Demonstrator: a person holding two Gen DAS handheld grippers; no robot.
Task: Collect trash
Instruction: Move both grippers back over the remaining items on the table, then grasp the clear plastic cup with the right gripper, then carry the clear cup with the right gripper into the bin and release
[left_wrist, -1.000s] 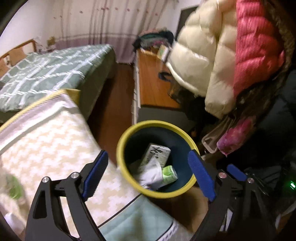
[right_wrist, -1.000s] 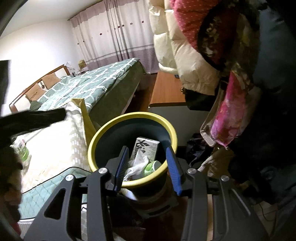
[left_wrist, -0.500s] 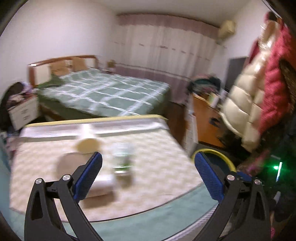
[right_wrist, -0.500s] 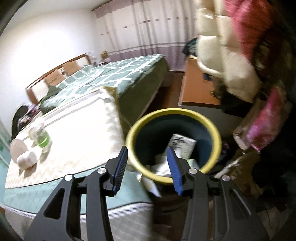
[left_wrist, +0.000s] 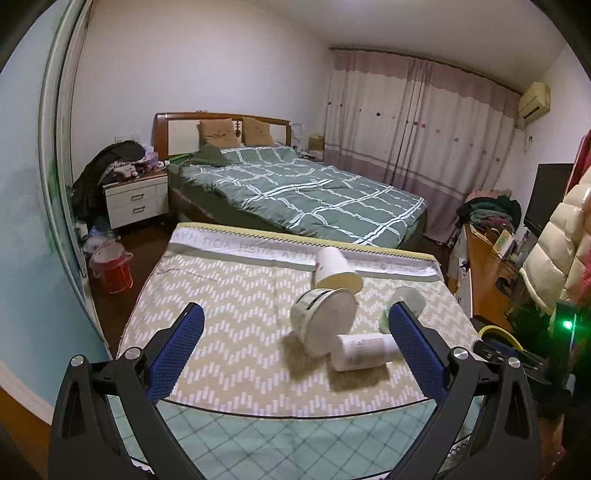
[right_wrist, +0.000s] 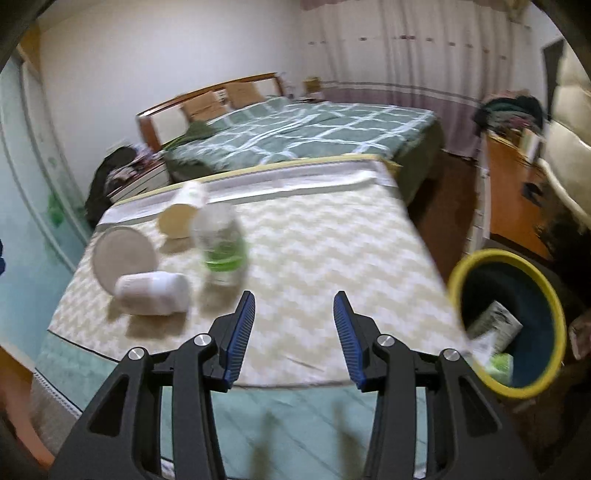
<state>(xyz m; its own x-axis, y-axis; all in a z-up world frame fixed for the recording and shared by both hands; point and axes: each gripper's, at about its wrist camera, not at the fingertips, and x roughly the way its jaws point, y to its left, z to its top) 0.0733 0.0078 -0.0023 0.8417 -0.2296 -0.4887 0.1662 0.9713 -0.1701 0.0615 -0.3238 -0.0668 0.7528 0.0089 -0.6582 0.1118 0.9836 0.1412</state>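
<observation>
Several pieces of trash lie on the zigzag-patterned mattress (left_wrist: 229, 295): a tipped paper cup (left_wrist: 334, 271), a white round tub (left_wrist: 323, 319), a white bottle (left_wrist: 364, 350) on its side and a clear green-labelled bottle (left_wrist: 406, 301) half behind a finger. My left gripper (left_wrist: 295, 314) stands wide open just short of them, holding nothing. In the right wrist view the same tub (right_wrist: 123, 258), white bottle (right_wrist: 151, 288), cup (right_wrist: 183, 214) and clear bottle (right_wrist: 221, 243) sit to the upper left of my right gripper (right_wrist: 293, 299), which is partly open and empty. The yellow-rimmed bin (right_wrist: 495, 254) stands at the right, with trash inside.
Beyond the mattress is a bed with a green checked quilt (left_wrist: 295, 184), and a white nightstand (left_wrist: 136, 201) piled with clothes. A red bag (left_wrist: 112, 273) sits on the floor at the left. A wooden desk (left_wrist: 484, 266) and hanging coats (left_wrist: 554, 236) crowd the right side near the bin (left_wrist: 498, 332).
Both views have swung left, from looking down into the bin to facing the mattress and its trash. The bin now sits at the right edge. The left jaws stand a little wider.
</observation>
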